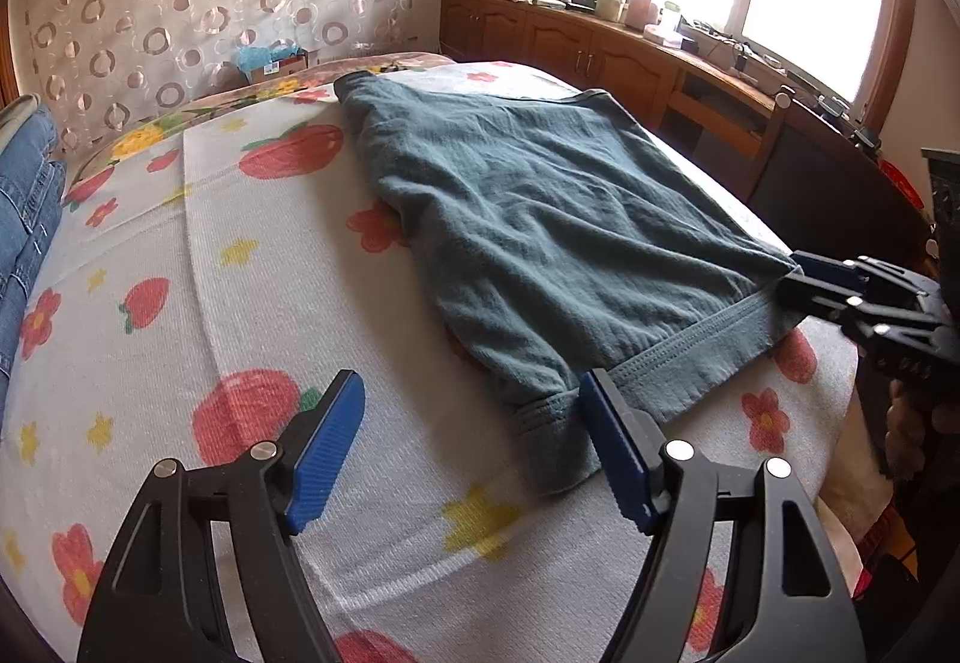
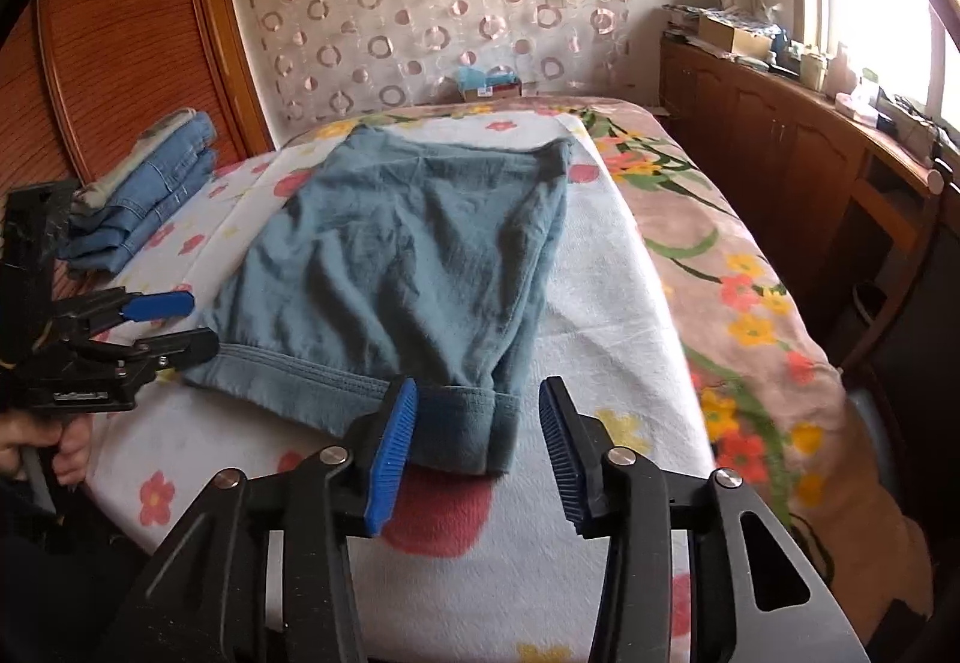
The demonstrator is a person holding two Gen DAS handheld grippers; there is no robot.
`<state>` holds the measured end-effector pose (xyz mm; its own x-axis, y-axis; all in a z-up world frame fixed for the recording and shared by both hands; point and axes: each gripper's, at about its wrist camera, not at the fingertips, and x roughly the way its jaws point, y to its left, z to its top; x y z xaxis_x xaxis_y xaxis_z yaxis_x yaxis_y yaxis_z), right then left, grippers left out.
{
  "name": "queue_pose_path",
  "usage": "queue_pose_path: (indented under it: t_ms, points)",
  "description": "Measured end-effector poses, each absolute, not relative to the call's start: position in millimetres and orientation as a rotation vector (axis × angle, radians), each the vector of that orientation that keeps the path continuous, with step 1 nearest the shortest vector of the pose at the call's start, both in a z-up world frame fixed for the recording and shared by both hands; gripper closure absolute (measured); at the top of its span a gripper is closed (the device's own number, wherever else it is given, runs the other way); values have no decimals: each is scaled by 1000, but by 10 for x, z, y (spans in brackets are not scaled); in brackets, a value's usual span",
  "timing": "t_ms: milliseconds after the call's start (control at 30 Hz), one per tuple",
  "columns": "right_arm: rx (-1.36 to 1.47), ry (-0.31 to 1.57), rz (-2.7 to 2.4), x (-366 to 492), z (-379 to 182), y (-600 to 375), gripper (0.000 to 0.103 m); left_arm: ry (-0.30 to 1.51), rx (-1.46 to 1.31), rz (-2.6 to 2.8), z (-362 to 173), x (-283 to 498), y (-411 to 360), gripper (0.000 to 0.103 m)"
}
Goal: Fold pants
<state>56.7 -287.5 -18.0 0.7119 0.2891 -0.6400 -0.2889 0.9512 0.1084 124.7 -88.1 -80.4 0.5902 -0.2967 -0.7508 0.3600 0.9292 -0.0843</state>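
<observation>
- Left wrist view: the left gripper (image 1: pixel 471 450) stands open and empty; the teal pants (image 1: pixel 558 225) lie just ahead, hem brushing its right finger.
- Right wrist view: the right gripper (image 2: pixel 477 453) gapes, the pants' cuff (image 2: pixel 465 432) loose between its fingers. Soft, light cloth probably; pinch the thick hem.

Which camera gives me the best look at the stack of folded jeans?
The right wrist view: the folded jeans sit whole as a stack at the bed's far left edge. The left wrist view catches only a cropped strip of denim at its left border.
</observation>
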Motion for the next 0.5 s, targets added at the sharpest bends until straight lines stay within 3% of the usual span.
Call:
queue_pose_path:
  t_ms: [233,500]
  points:
    - [23,695,289,570,-309,-2881,46,858,80,-383,-803,1245,-882,27]
    - [-7,680,283,530,-358,-2848,45,864,88,-388,-816,1255,-889,24]
